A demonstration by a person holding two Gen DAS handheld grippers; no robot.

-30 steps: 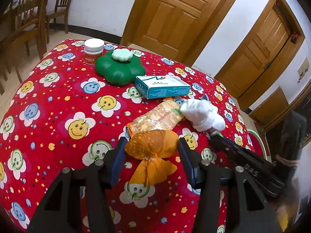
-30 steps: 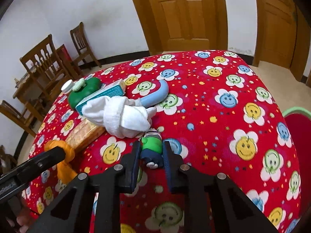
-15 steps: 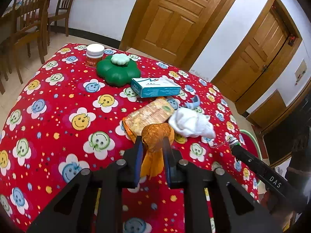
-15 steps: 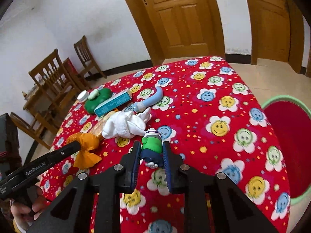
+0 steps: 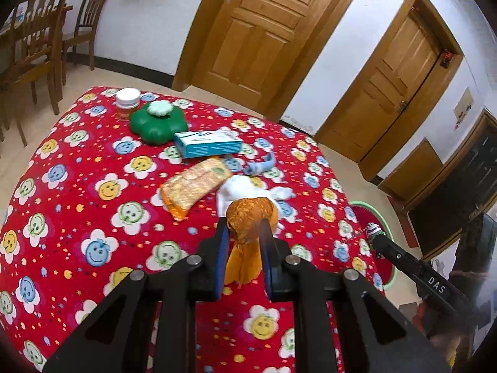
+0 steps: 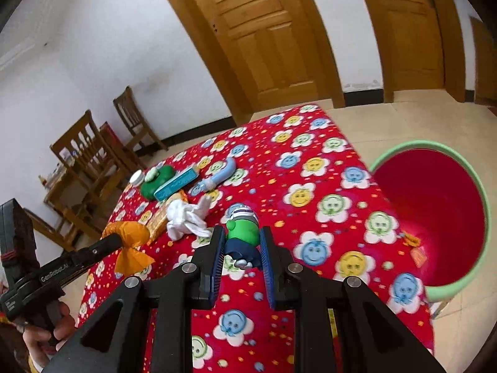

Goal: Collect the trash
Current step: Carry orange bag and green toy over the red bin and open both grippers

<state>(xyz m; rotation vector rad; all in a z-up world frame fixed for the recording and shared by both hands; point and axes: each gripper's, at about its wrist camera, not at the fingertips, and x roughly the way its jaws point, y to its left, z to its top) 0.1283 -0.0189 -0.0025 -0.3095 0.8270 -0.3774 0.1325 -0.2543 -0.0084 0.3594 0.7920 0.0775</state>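
Two claws, one orange bag (image 5: pixel 250 217) and one green toy (image 6: pixel 243 230) apiece.

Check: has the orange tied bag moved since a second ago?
Yes. The orange bag, clamped in the left gripper, has lifted off the tablecloth and now overlaps the white cloth instead of the snack packet.

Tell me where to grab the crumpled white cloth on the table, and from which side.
Take the white cloth at its bunched, thicker end, coming down from above. That end humps up off the red tablecloth, giving the pads something to pinch, while its thin tails lie flat. Both grippers are full now, so probably empty one first.
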